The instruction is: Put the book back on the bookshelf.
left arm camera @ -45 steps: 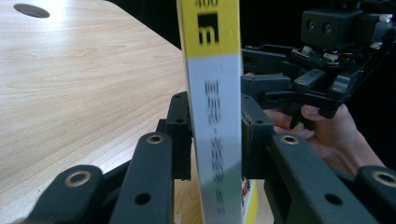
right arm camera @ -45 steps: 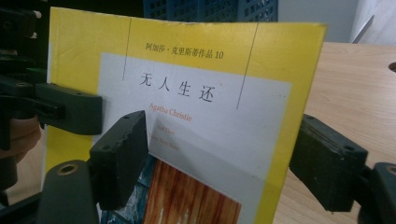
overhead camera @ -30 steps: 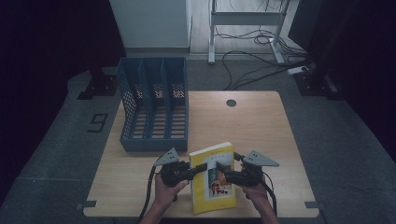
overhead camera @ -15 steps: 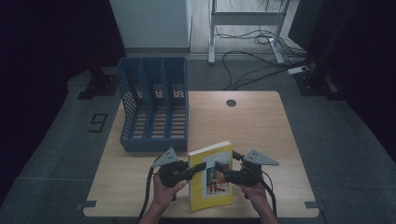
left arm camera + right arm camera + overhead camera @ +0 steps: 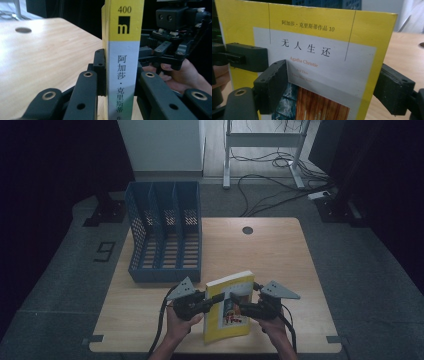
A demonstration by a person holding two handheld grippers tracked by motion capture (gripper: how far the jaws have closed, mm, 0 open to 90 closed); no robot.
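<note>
near table edge, left tool (image 5: 212, 301) clamps book (image 5: 227, 312) spine; right tool (image 5: 239, 306) open, hiding cover.

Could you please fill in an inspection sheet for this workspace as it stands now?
Surface: wooden table with a round hole near its far edge.
Job's things: yellow book held upright at the near edge; blue three-slot file rack, its slots hold nothing.
Clutter: nothing seen.
Grippers: left gripper clamped on the book's spine; right gripper has just been opening, the book's cover between its jaws, pads apparently off it.
Cables: gripper cables trail off the near edge; floor cables loose behind the table.
Surroundings: dark grey floor, number marker, white metal frame.
</note>
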